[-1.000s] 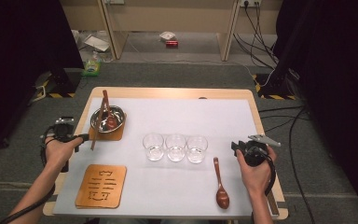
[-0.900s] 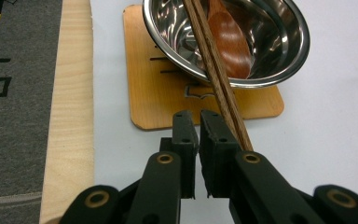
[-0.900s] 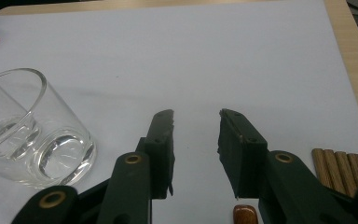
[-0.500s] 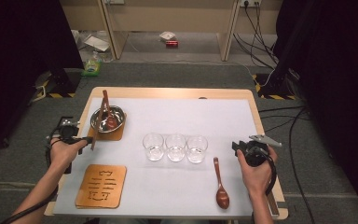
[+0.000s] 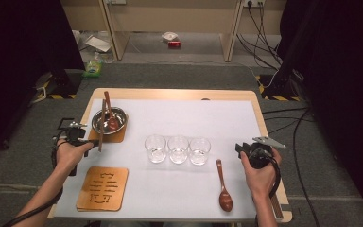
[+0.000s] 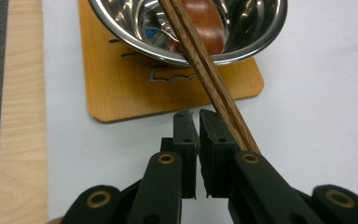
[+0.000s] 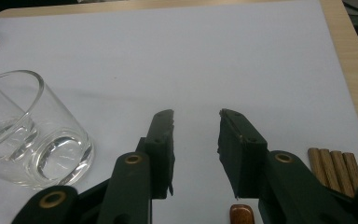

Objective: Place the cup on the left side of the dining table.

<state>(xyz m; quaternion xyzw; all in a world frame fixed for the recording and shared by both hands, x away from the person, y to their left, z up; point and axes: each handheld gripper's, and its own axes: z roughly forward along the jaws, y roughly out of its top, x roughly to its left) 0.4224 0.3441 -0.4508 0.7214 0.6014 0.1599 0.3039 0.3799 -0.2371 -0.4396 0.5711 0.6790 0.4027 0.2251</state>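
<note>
A steel bowl (image 5: 109,119) stands on a wooden coaster (image 5: 118,137) at the table's left. A brown spoon (image 6: 205,23) lies in it and a pair of wooden chopsticks (image 5: 101,127) rests across its rim. My left gripper (image 5: 93,141) is just left of the chopsticks' near end. In the left gripper view its jaws (image 6: 195,113) are shut with nothing between them, and the chopsticks (image 6: 209,74) run along the outside of the right jaw. My right gripper (image 5: 240,149) hovers open at the right, right of three glasses (image 5: 178,149), with nothing between its jaws (image 7: 196,116).
A second cut-out coaster (image 5: 103,188) lies at the front left. A wooden spoon (image 5: 223,187) lies on the white mat just left of the right hand. The nearest glass (image 7: 28,135) is left of the right jaws. Several wooden stick ends (image 7: 331,163) lie by the right jaw.
The left hand and gripper have shifted slightly beside the bowl, and the chopsticks' near end sits a little farther right. The right gripper has not moved.
</note>
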